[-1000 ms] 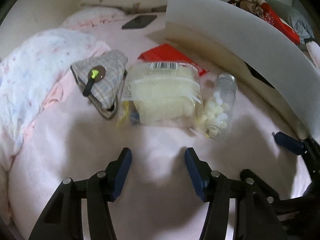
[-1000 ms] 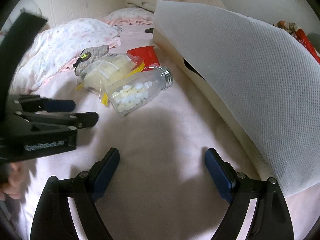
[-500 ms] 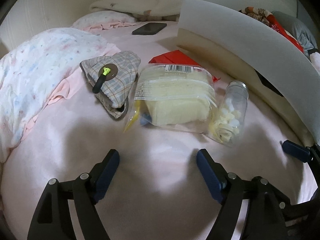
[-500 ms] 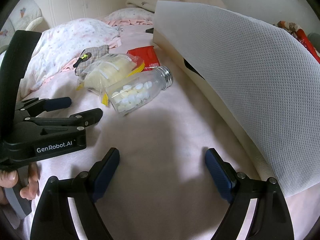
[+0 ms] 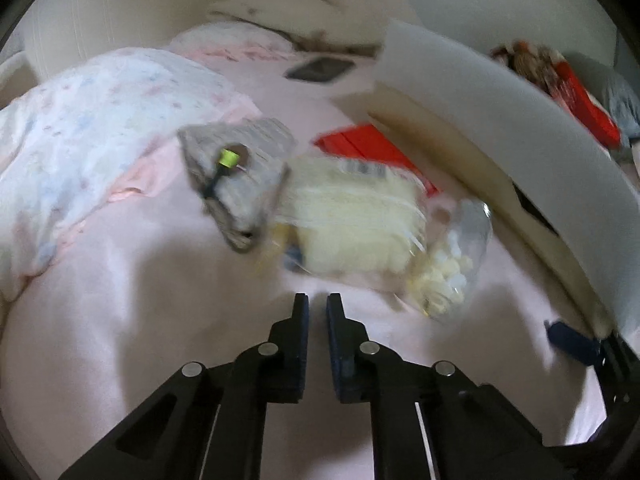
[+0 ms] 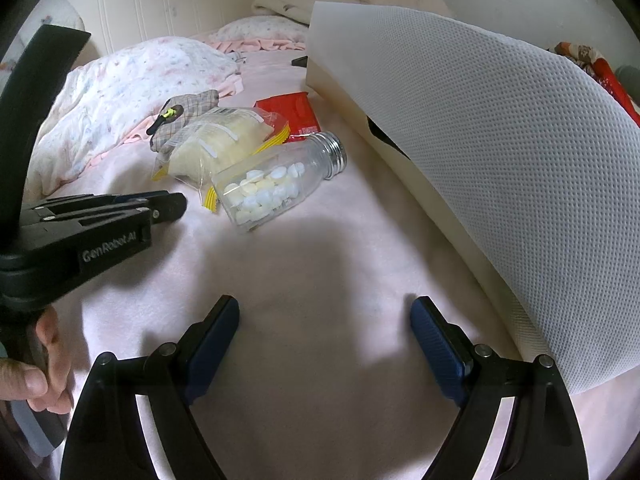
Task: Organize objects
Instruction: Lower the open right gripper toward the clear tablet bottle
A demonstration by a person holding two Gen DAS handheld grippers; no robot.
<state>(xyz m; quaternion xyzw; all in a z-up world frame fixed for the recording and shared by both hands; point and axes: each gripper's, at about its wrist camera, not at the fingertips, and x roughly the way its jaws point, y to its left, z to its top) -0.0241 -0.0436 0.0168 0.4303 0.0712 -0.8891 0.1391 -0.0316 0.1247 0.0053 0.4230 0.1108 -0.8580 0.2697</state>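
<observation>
Since the earlier frames the left gripper (image 5: 318, 308) has snapped its jaws together: they stood wide half a second ago and now sit almost touching, with nothing between them, above the bare pink blanket (image 6: 320, 280); its view is smeared with motion. The right gripper (image 6: 324, 320) has kept its place, its 2 blue-padded fingers (image 6: 438, 350) spread wide over the same blanket and holding nothing. At the left edge of the right wrist view a hand (image 6: 36, 376) grips the handle of the left gripper. Just beyond the left gripper's tips lies a clear plastic bottle (image 6: 276, 184) on its side, part-filled with white tablets, its metal cap pointing toward the white foam sheet (image 6: 480, 160) that curves up along the right. Touching the bottle on its far left side is a clear bag (image 6: 218, 144) of pale yellow contents with a barcode label. A red packet (image 6: 294, 114) lies partly under the bag's far edge, and a checked fabric pouch (image 6: 188, 110) with a dark zip pull rests against the bag's left. Farther back a flowered quilt (image 6: 132, 84) is heaped at left, and a dark phone (image 5: 320, 69) lies flat near the foam sheet's far end
</observation>
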